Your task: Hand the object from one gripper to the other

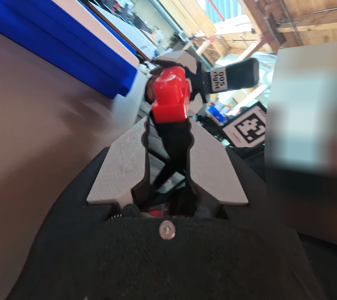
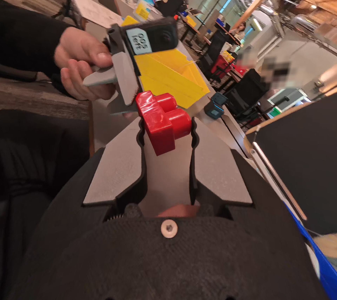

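While aslant, right tool (image 2: 166, 124) around red block (image 2: 159, 134)

Pale grey tabletop (image 2: 165, 178) running away under the view, yellow open bin (image 2: 169, 74) lying on it, small black-and-teal camera block (image 2: 216, 106) near its right edge.

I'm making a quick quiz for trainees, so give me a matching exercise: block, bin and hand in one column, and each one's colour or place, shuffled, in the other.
1 block
2 bin
3 hand

a yellow, behind the left gripper
b wrapped around the left gripper's handle
c red, between the tips of the right fingers

Pairs: 1-c, 2-a, 3-b
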